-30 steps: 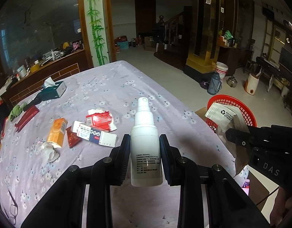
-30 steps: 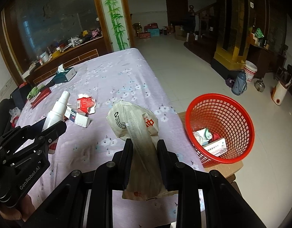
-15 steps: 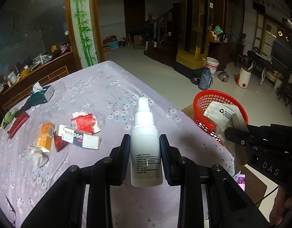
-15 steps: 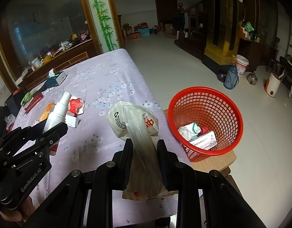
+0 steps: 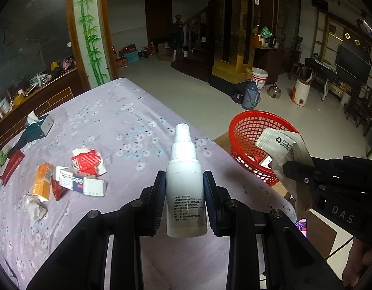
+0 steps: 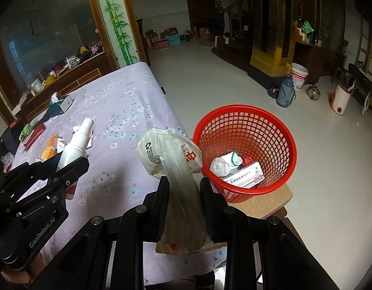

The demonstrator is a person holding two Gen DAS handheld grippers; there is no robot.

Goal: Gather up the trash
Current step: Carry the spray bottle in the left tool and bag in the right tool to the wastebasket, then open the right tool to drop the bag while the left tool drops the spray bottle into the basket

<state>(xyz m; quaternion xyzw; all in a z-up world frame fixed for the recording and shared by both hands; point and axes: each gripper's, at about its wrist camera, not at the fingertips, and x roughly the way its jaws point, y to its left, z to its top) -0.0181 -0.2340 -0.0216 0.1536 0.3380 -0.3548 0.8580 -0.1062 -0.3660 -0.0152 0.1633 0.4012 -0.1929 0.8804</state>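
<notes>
The left gripper (image 5: pixel 184 200) is clamped on a white plastic spray bottle (image 5: pixel 186 193), held upright above a table covered in a lilac cloth printed with small flowers (image 5: pixel 113 120). The bottle is a smooth cylinder with a narrow ribbed neck, a round pump top and fine dark print on its side. The right gripper (image 6: pixel 183 207) pinches a crumpled beige paper pouch (image 6: pixel 178 169) with a pleated middle strip, a black recycling mark and red lettering; it sits at the table's edge, just beside a round red plastic lattice basket (image 6: pixel 278 130). The basket stands on a low wooden stool (image 6: pixel 263 203) and holds a flat white printed box (image 6: pixel 244 176) among crumpled wrappers. Torn red, orange and white cartons (image 5: pixel 72 176) lie scattered on the cloth.
</notes>
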